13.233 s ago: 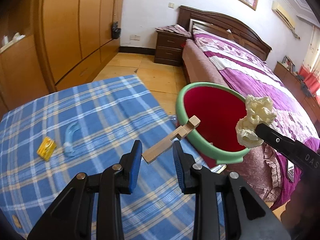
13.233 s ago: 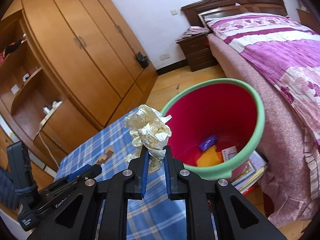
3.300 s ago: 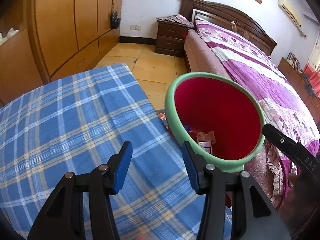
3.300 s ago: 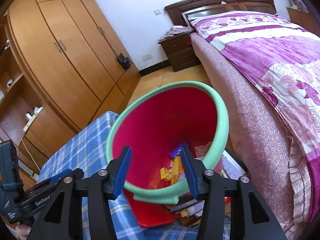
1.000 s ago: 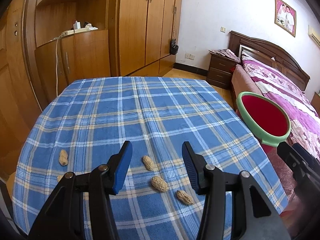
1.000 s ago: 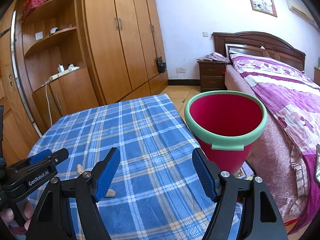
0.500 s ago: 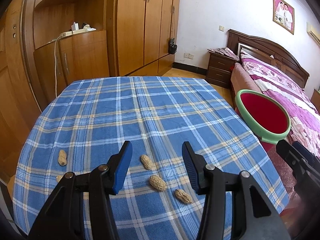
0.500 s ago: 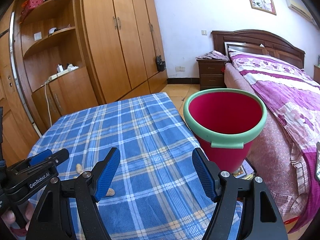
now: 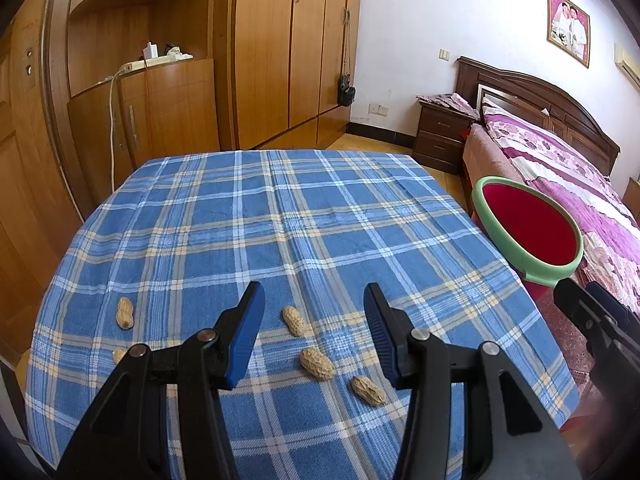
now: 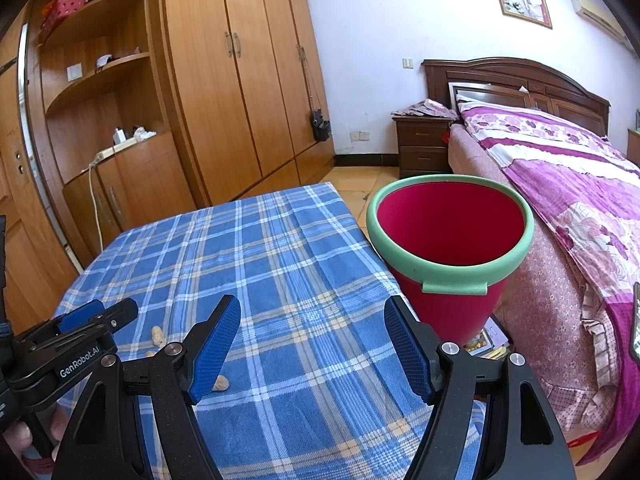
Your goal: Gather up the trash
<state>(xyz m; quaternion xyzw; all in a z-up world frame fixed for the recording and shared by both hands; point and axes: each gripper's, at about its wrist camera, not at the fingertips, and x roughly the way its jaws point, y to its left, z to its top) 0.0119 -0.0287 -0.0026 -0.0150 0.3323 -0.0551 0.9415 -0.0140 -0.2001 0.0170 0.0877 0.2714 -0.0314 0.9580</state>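
Note:
Several peanut shells lie on the near part of the blue plaid tablecloth: one peanut just past my left gripper, another peanut between its fingers in the picture, a third peanut to the right, and one peanut off to the left. That gripper hovers open above them, holding nothing. The red bin with a green rim stands beside the table's right edge. My right gripper is open and empty over the cloth, left of the bin; its tip shows at the right in the left wrist view.
A wooden wardrobe with shelves and a cabinet fills the wall behind the table. A bed with a purple cover and a nightstand stand right of the bin. Books or papers lie on the floor under the bin. The red bin sits below table height.
Nothing has visibly changed over the last second; both grippers hold still and open. Much earlier the bin was close up and the right gripper carried crumpled paper.

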